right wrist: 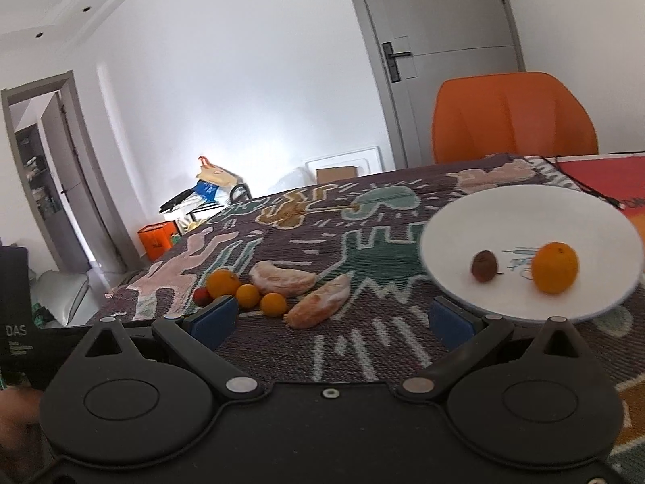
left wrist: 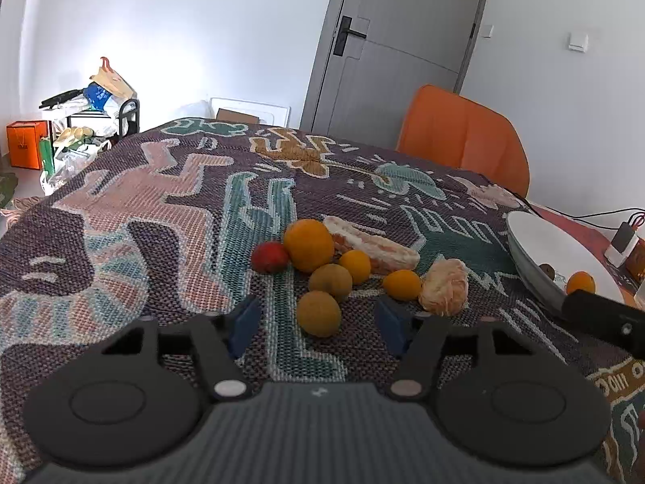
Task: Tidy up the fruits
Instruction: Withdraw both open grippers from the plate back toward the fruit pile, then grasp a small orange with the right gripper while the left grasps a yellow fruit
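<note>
The fruits lie in a loose cluster on the patterned cloth covering the surface (left wrist: 161, 209). Nearest my left gripper (left wrist: 318, 324) sits a dull yellow-brown round fruit (left wrist: 319, 313), between my blue fingers (left wrist: 245, 324) but with a gap on each side, so the pads stand apart from it and clamp nothing. Just behind it is a second fruit of the same dull colour (left wrist: 330, 281), then a large orange (left wrist: 308, 245) with a small red fruit (left wrist: 269, 257) touching its left side. Two small oranges (left wrist: 355, 266) sit to the right, one behind the other.

Behind them a long peeled citrus wedge (left wrist: 371, 247) lies with its long axis running from the far left toward the near right. A shorter peeled segment (left wrist: 444, 287) lies just right of the nearer small orange (left wrist: 402, 284); in the right wrist view its long axis slants from the near left up to the far right.

To the right a white plate (right wrist: 504, 218) holds an orange (right wrist: 554, 268) and a small brown fruit (right wrist: 484, 266), apart from each other. My right gripper (right wrist: 332, 320) hovers before the plate with its fingers wide apart and nothing between them.

An orange chair (right wrist: 512, 117) stands beyond the surface, before a grey door (left wrist: 403, 40).
</note>
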Action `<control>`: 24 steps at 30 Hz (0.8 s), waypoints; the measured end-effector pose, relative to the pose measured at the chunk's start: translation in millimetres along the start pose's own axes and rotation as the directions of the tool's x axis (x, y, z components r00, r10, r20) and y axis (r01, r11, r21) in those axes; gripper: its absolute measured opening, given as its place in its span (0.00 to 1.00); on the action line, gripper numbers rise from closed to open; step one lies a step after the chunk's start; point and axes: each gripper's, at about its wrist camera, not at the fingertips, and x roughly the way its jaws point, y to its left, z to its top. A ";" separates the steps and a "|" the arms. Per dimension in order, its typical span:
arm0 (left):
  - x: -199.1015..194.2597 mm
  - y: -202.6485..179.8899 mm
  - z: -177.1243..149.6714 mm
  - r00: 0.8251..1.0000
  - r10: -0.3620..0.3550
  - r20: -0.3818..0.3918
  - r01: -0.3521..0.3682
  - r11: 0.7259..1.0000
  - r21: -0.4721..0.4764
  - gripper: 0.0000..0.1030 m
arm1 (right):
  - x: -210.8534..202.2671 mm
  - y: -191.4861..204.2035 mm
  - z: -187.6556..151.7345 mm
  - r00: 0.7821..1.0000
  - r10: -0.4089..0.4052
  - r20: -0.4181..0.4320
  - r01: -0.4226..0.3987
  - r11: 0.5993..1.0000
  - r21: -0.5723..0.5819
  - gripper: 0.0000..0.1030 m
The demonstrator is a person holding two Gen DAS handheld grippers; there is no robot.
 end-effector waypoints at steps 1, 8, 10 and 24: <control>1.7 0.7 0.2 1.000 -0.002 -0.002 0.002 1.000 -0.004 0.48 | 3.3 2.1 0.6 1.000 0.004 -0.007 -0.004 1.000 -0.006 0.98; 6.1 9.7 0.9 1.000 -0.026 -0.010 0.025 0.999 -0.047 0.22 | 19.9 13.1 4.4 0.998 0.041 -0.039 -0.042 0.999 -0.020 0.80; 1.5 11.5 1.5 1.000 -0.028 0.001 0.029 0.998 -0.048 0.22 | 24.8 16.5 5.3 0.997 0.052 -0.049 -0.053 0.998 -0.028 0.73; -21.2 35.8 8.6 0.999 0.009 0.037 -0.006 0.997 -0.080 0.22 | 55.0 36.1 10.8 0.991 0.082 -0.105 -0.090 0.992 -0.083 0.48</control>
